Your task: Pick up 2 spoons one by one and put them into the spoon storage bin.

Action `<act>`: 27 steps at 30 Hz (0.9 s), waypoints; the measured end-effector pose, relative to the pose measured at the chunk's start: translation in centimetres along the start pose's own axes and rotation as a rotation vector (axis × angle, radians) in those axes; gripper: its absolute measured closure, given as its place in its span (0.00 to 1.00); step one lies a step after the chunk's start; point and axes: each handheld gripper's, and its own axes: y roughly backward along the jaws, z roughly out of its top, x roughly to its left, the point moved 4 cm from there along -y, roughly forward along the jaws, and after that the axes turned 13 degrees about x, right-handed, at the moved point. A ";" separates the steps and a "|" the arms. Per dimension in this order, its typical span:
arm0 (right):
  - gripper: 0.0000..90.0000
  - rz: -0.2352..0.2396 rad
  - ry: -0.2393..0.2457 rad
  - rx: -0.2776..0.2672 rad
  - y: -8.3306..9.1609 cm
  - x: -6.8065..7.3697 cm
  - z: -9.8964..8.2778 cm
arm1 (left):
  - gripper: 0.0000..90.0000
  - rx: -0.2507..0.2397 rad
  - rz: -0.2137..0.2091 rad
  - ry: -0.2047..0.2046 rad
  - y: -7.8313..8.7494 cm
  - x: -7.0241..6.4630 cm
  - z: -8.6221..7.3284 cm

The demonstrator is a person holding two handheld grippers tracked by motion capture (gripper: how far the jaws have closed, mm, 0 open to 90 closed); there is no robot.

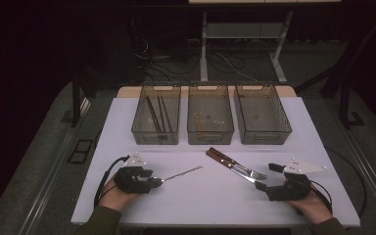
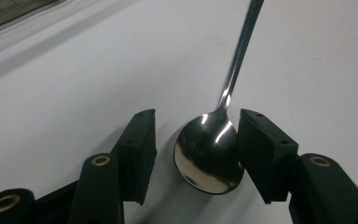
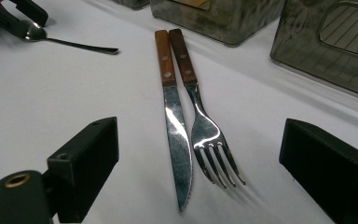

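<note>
Pickup step: left gripper (image 2: 196, 154) half-open around the shiny steel spoon (image 2: 209, 154) lying on the white bench (image 1: 205, 196) (one pad touching); next, close. Right gripper (image 3: 200, 168) open before the wooden-handled knife (image 3: 175, 121).

My left tongs (image 1: 157, 181) lie low over the counter, pointing right, my left hand (image 1: 115, 193) wrapped under the body with the sleeve coming in from the bottom edge. Their 2 jaws stand partly apart, not clamped. My right tongs (image 1: 263, 177) point left and slightly away from me, held by my right hand (image 1: 313, 204) near the counter's front edge. Their 2 jaws are spread wide.
</note>
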 end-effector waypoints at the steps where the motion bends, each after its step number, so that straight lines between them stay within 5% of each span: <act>1: 0.12 0.000 -0.001 -0.001 0.0 0.0 0.0 | 0.52 0.007 0.004 -0.006 0.0 0.0 0.0; 9: 0.12 -0.001 -0.001 -0.001 0.0 0.0 0.0 | 0.55 0.009 0.008 -0.010 0.0 -0.4 -0.2; 17: 0.12 -0.002 0.000 0.000 0.0 0.0 0.0 | 0.63 0.031 0.048 -0.060 0.0 -0.8 -0.2; 27: 0.12 -0.001 0.001 0.002 0.0 0.0 0.0 | 0.73 0.037 0.027 -0.079 0.0 -1.1 -0.1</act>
